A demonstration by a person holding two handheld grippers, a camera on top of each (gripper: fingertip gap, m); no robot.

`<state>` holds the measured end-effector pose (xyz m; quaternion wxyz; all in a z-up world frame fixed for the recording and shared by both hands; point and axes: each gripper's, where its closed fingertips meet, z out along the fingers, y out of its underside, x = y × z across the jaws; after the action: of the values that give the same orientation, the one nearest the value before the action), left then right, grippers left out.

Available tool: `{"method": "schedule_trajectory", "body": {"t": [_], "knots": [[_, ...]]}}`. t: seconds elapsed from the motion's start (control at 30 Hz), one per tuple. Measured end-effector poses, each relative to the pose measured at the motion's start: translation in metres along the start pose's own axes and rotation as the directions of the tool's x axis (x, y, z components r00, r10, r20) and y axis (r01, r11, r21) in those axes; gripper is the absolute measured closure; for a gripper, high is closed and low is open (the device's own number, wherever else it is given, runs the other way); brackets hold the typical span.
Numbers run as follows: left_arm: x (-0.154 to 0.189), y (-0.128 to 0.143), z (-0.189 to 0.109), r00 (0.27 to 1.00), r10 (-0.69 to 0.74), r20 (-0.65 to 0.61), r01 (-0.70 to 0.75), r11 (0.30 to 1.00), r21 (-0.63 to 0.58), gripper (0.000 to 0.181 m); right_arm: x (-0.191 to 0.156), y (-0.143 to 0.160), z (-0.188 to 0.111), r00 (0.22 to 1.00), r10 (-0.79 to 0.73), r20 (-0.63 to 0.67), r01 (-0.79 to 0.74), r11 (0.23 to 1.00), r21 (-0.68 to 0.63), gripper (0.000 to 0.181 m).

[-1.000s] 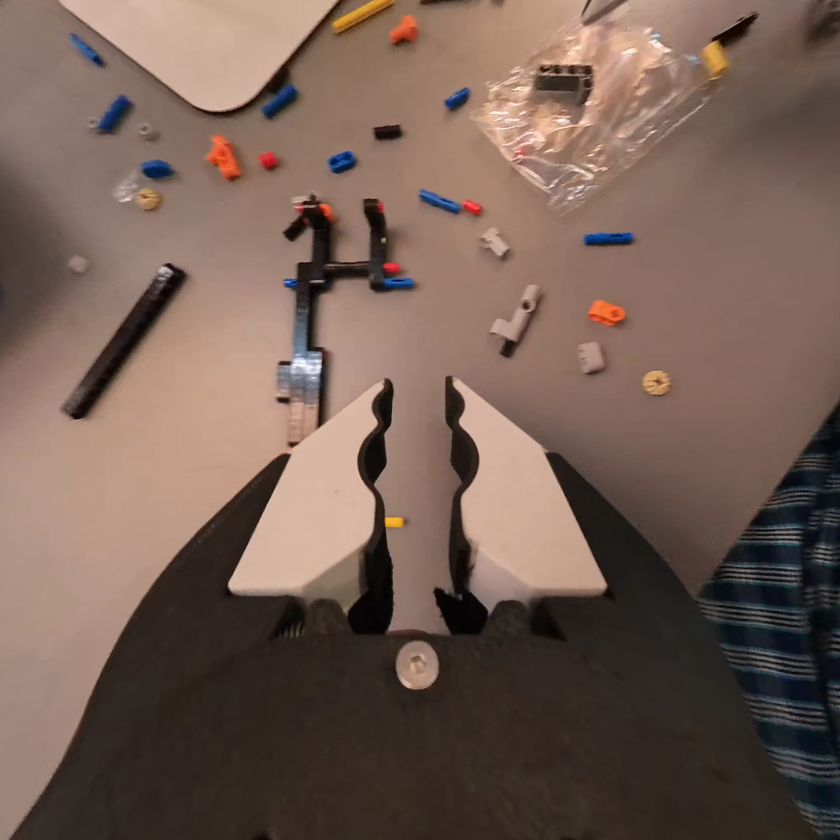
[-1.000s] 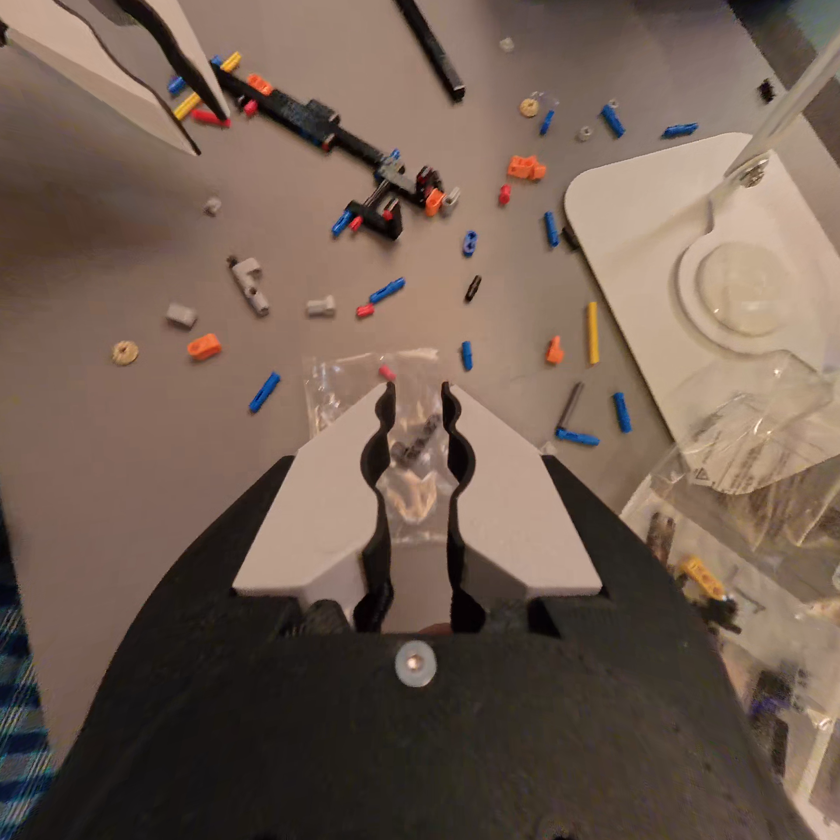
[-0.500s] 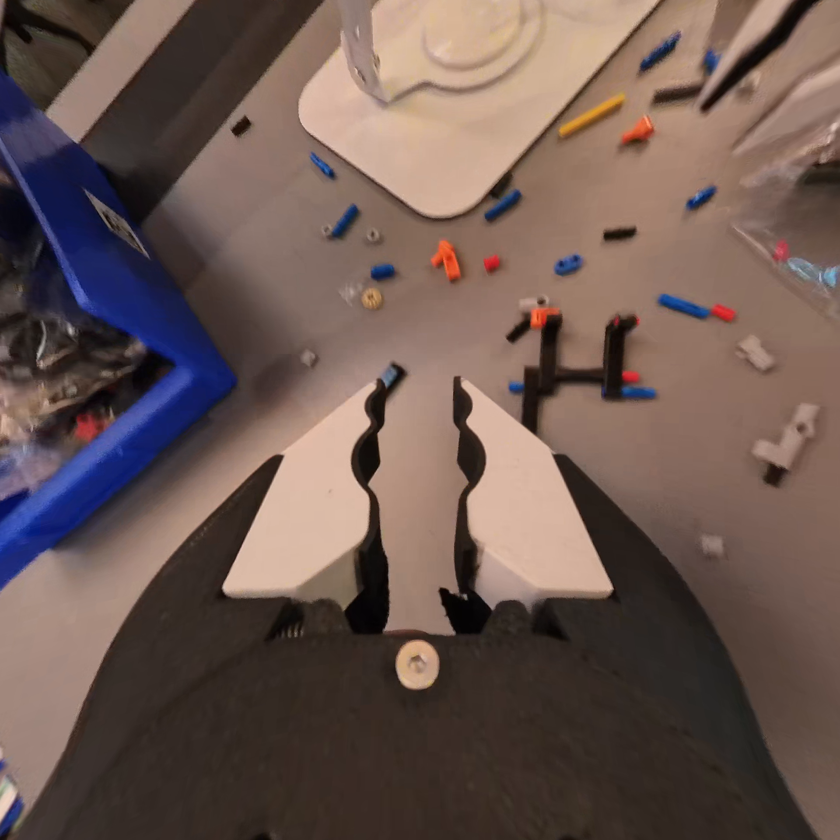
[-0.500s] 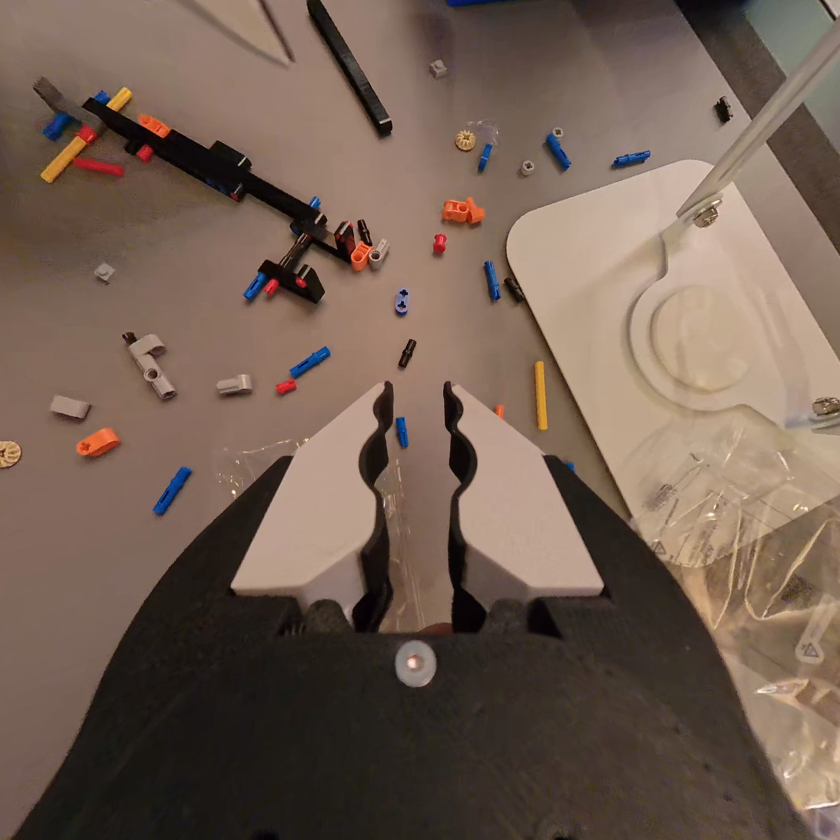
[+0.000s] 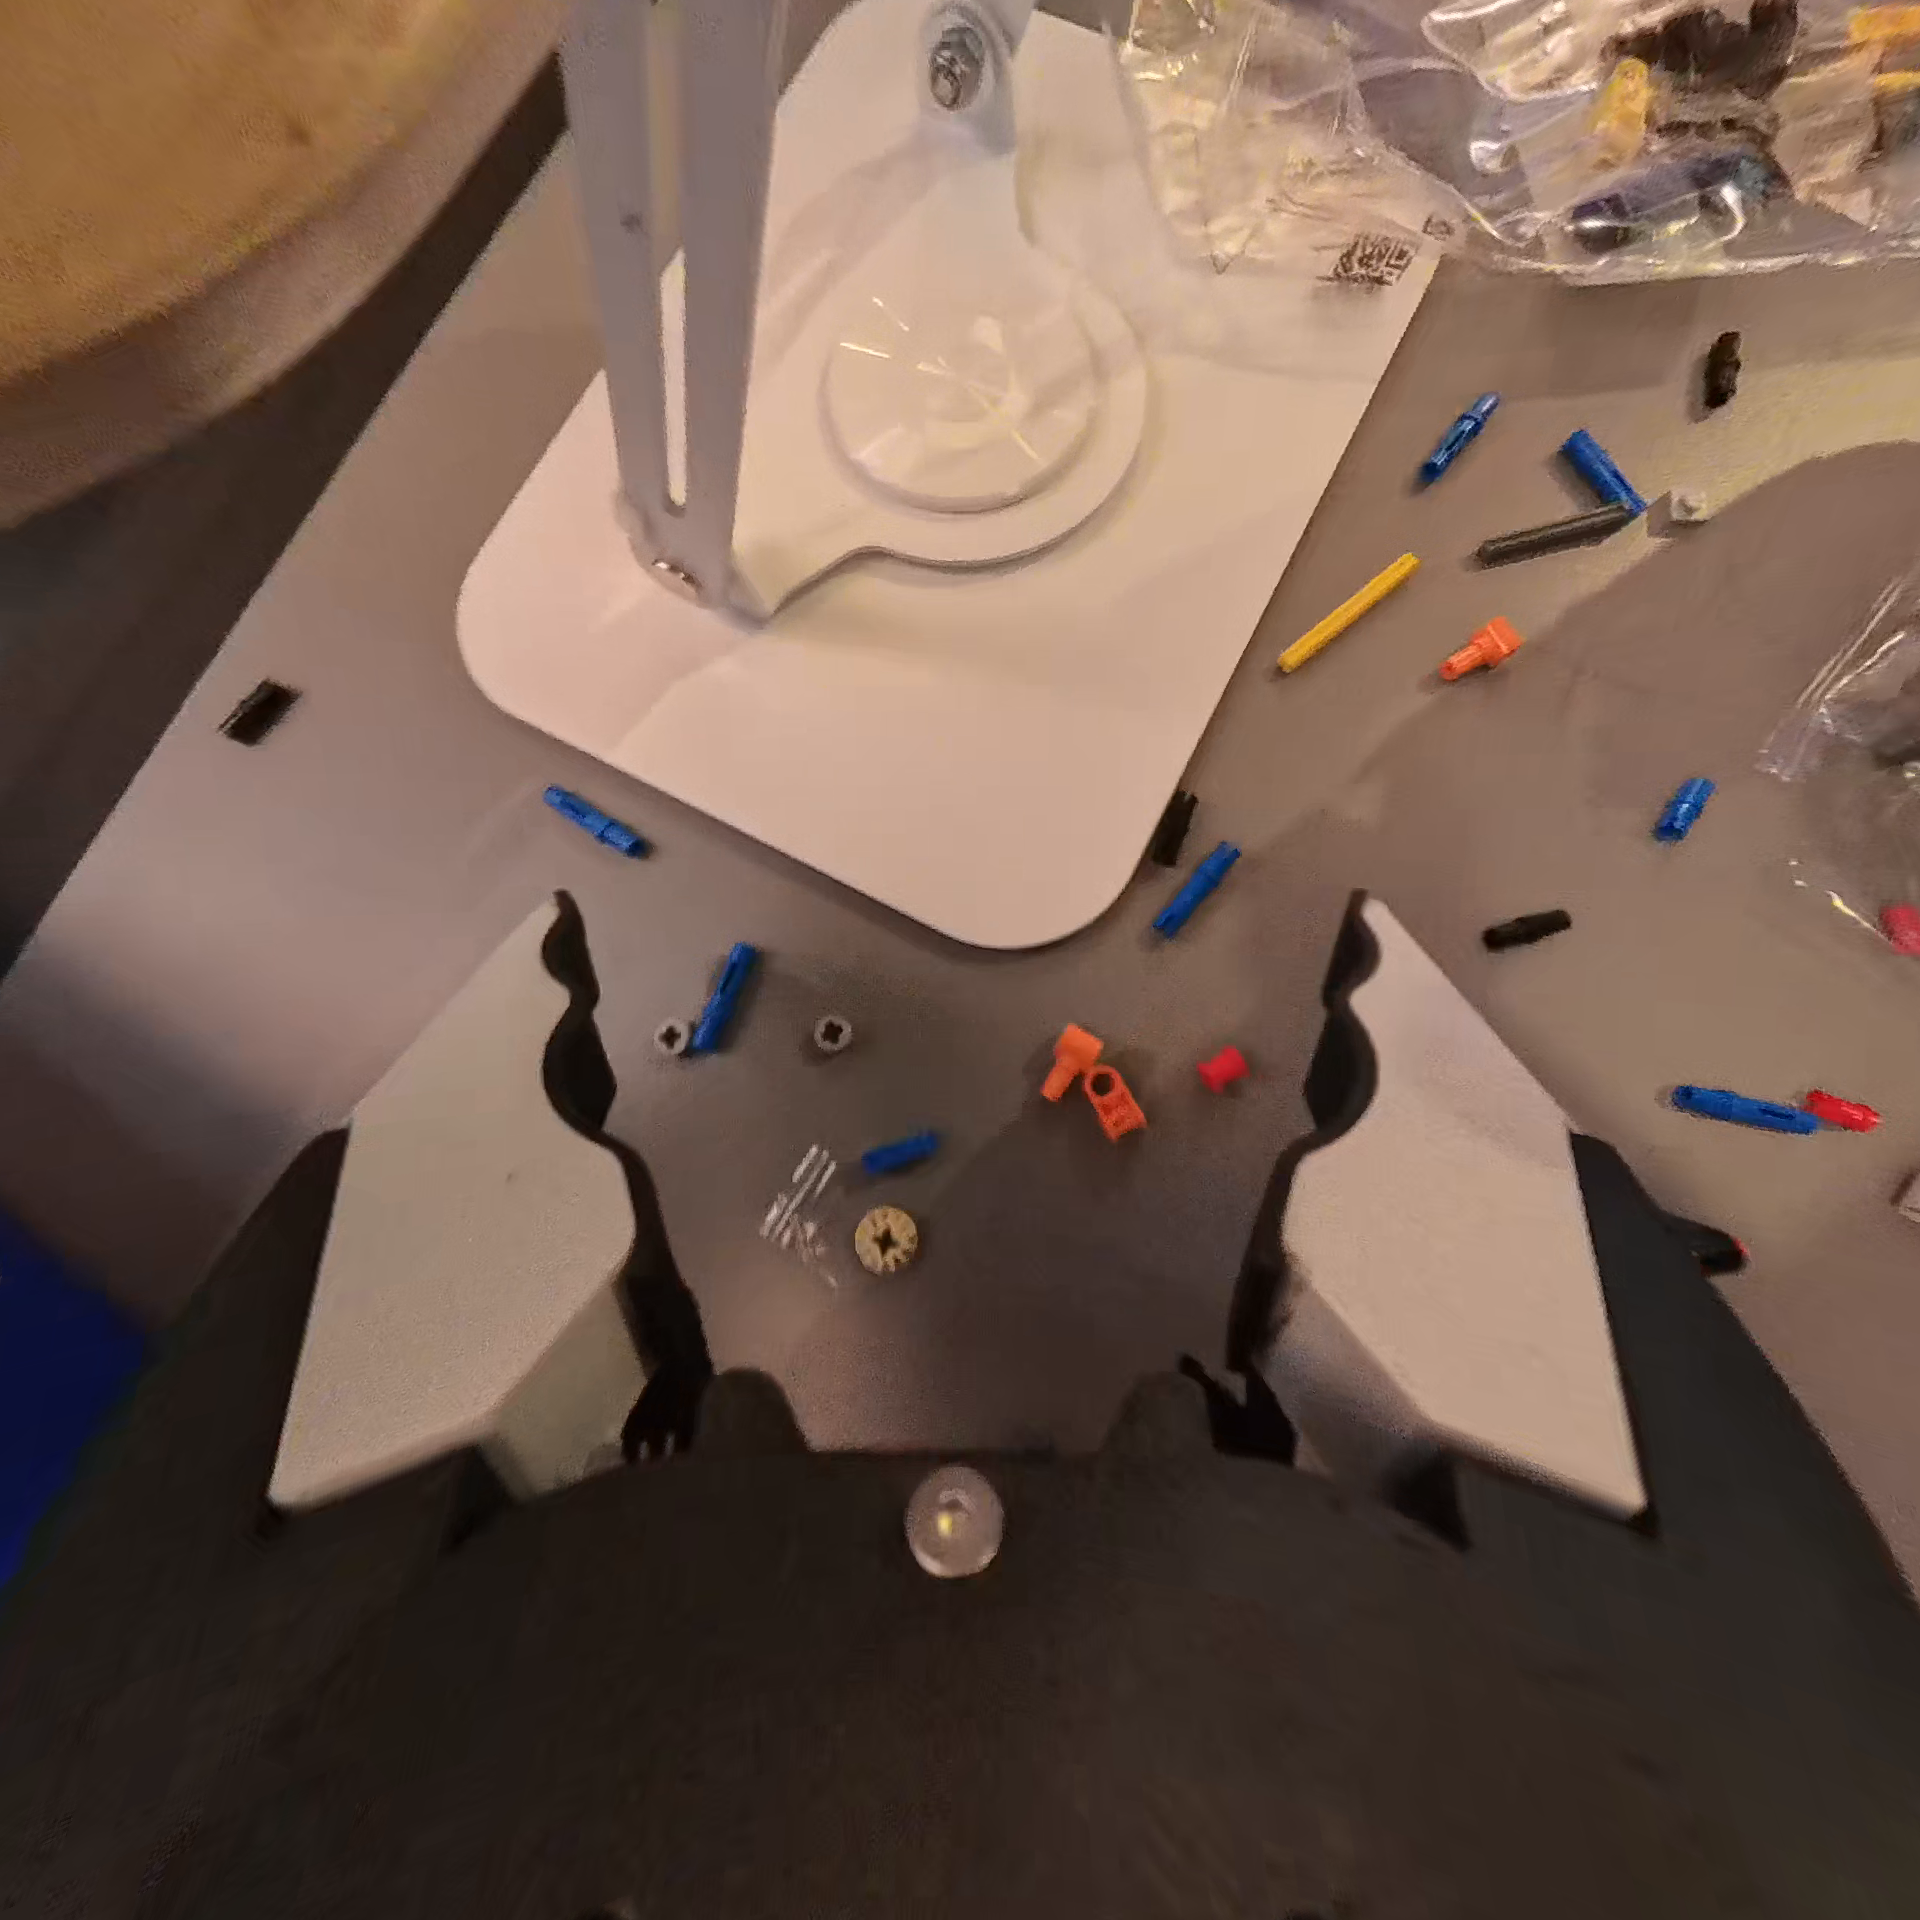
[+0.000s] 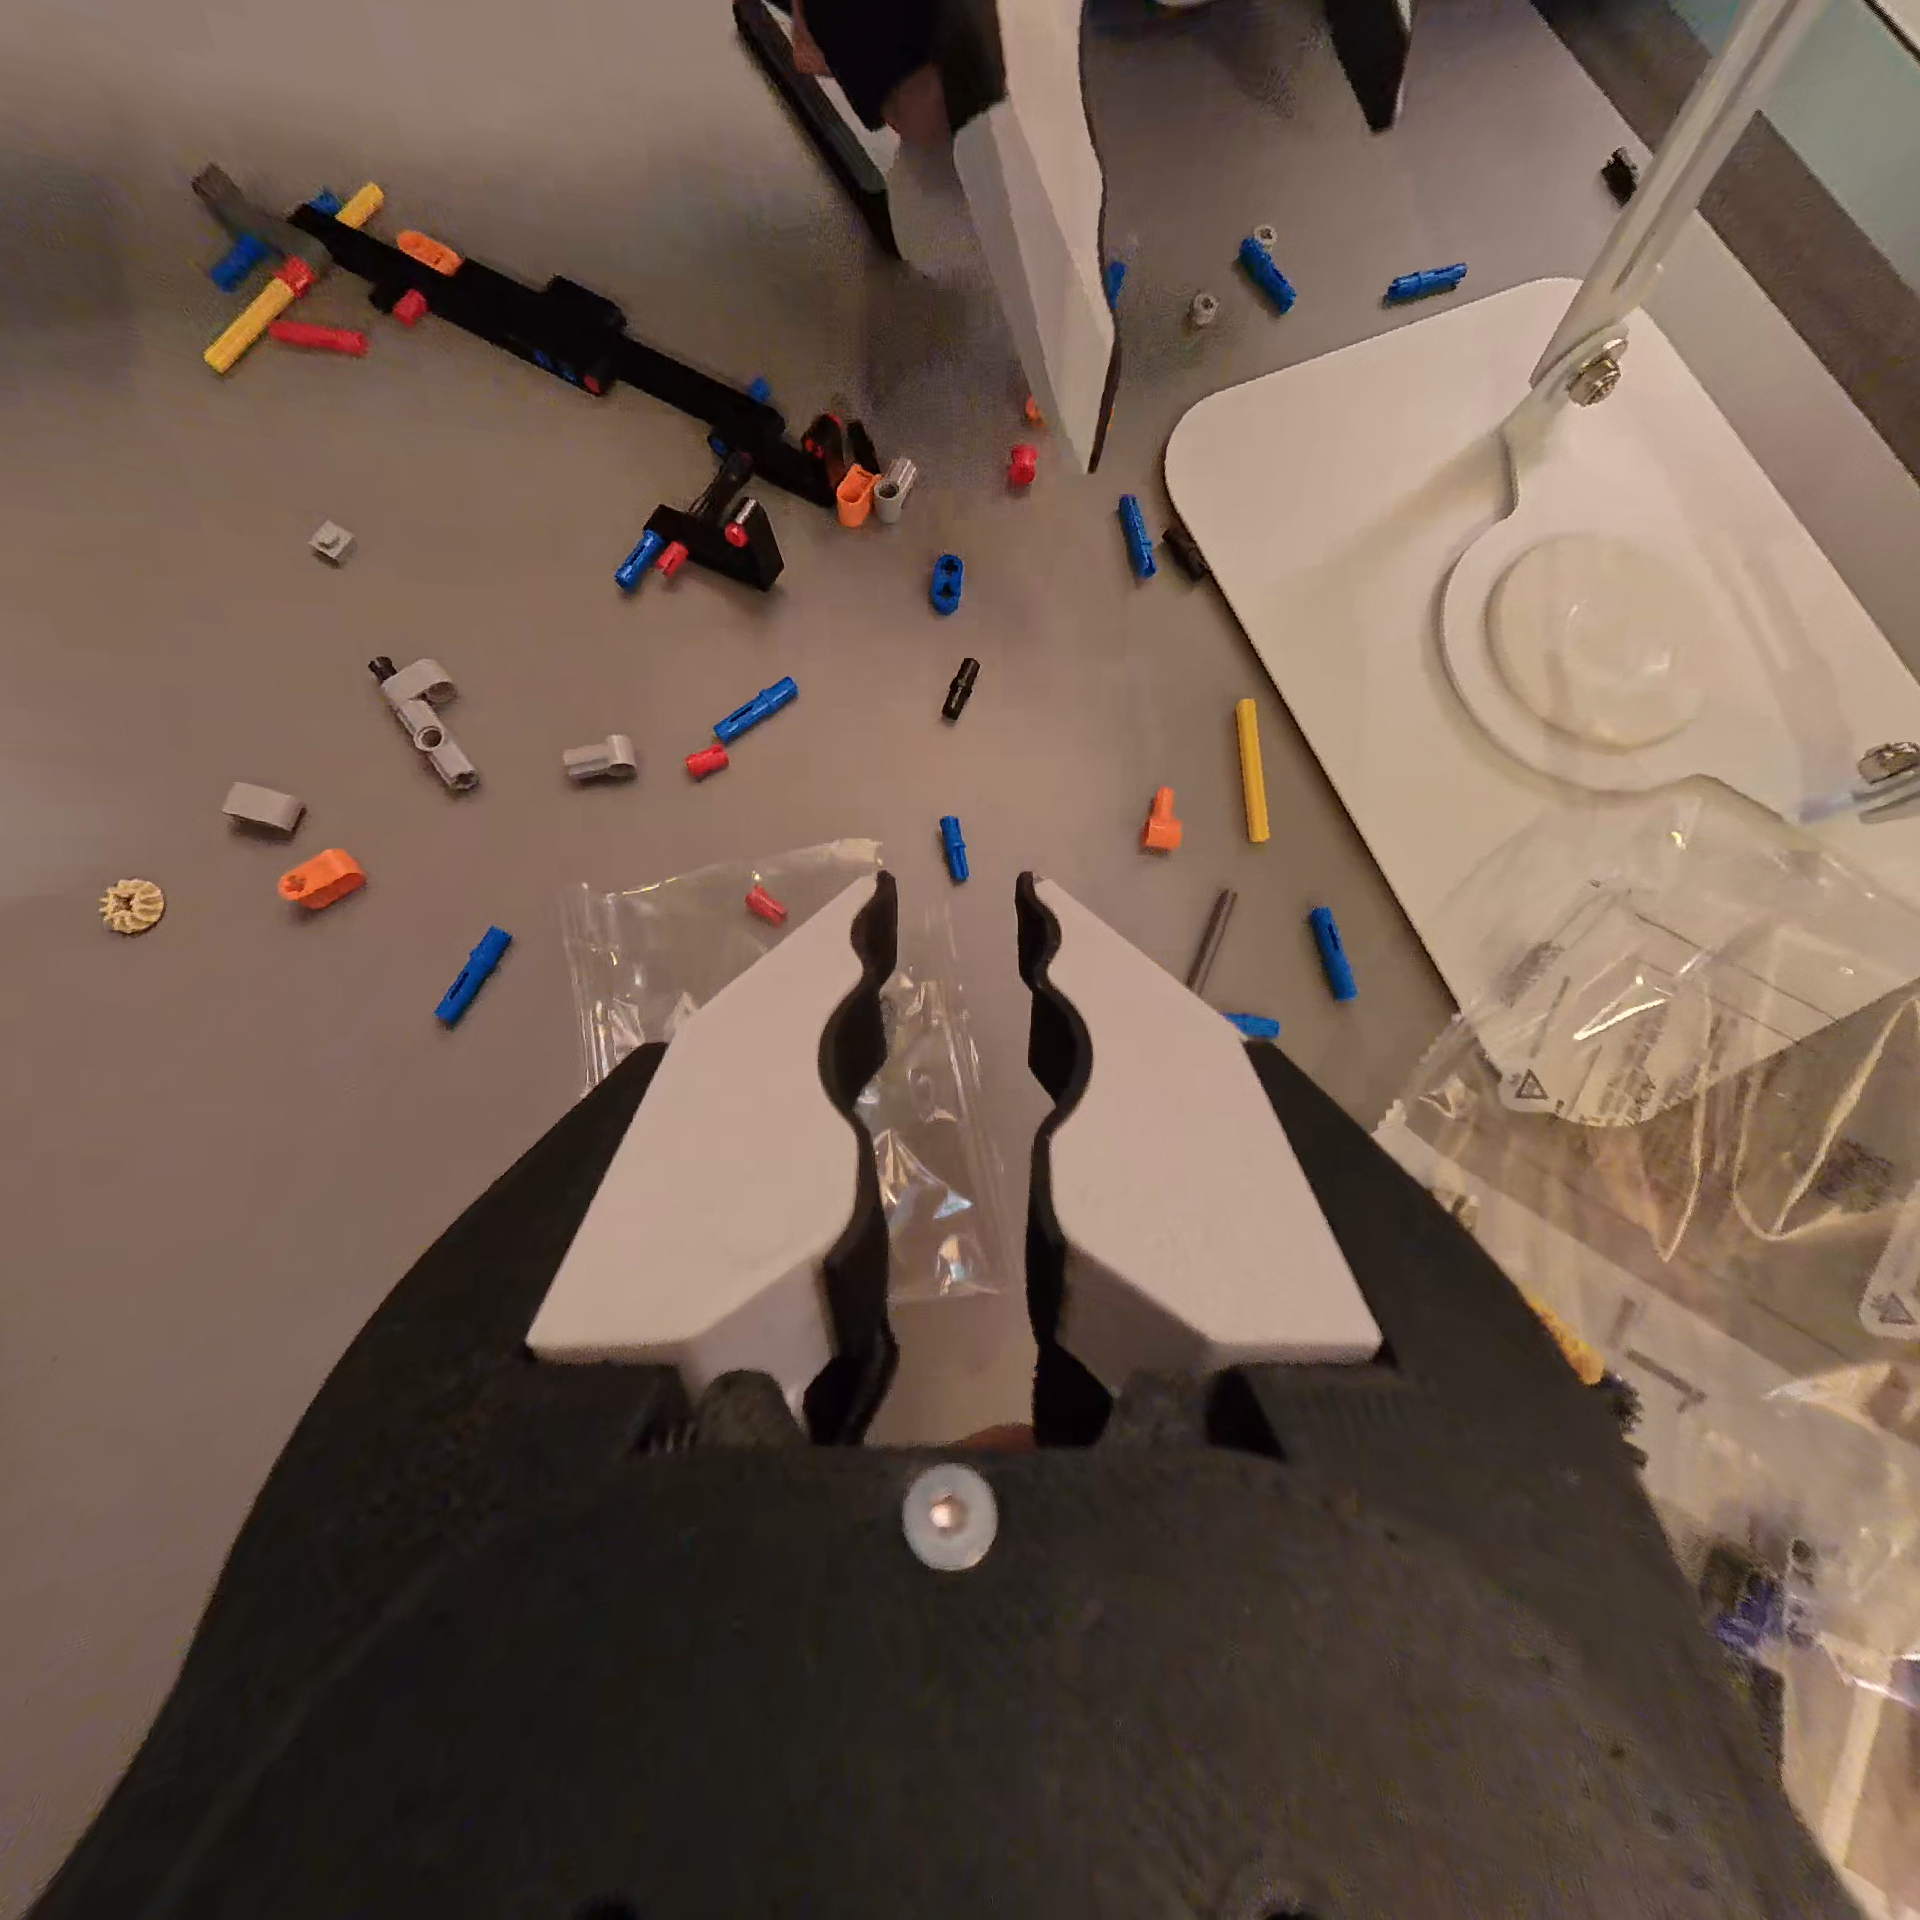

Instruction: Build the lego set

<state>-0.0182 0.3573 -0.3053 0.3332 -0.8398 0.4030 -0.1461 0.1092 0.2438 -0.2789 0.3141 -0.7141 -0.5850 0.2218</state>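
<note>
The grey bench [image 6: 156, 1143] is covered with little lego bits, and a white stand base [image 5: 935, 748] sits at the far side. The left tongs [image 5: 956, 904] are spread wide apart and hold nothing. Between their tips lie an orange connector [image 5: 1091, 1091], a small red bush [image 5: 1221, 1068], a tan gear [image 5: 886, 1238] and a short blue pin [image 5: 900, 1151]. The orange connector is just in front of the left tongs and a bit to their right side. I think this hand is about to pick one of these, though I cannot tell which.

The right tongs [image 6: 951, 883] have only a small gap and hold nothing. They hang over a clear plastic bag [image 6: 675, 935]. The half-built black model [image 6: 540, 312] lies far off to their left, with its long side slanting across the bench. The left tongs are much nearer to the loose bits.
</note>
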Motion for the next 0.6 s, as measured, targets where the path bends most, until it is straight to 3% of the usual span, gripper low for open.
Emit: {"method": "schedule_trajectory", "body": {"t": [0.33, 0.53, 0.6], "knots": [[-0.006, -0.006, 0.014, 0.993, 0.116, -0.013, -0.115, 0.993, 0.034, 0.027, 0.003, 0.01, -0.008, 1.0, 0.018, 0.009, -0.018, 1.0, 0.023, 0.159], [0.0, 0.01, -0.002, 0.937, 0.349, 0.028, -0.348, 0.936, -0.054, 0.044, 0.005, 0.012, -0.012, 1.0, 0.02, 0.017, -0.021, 0.999, 0.03, 0.158], [0.002, 0.012, 0.0, 0.932, 0.363, -0.005, -0.363, 0.93, -0.06, 0.037, 0.003, 0.013, -0.012, 0.999, 0.019, 0.026, -0.019, 0.999, 0.03, 0.158]]}}
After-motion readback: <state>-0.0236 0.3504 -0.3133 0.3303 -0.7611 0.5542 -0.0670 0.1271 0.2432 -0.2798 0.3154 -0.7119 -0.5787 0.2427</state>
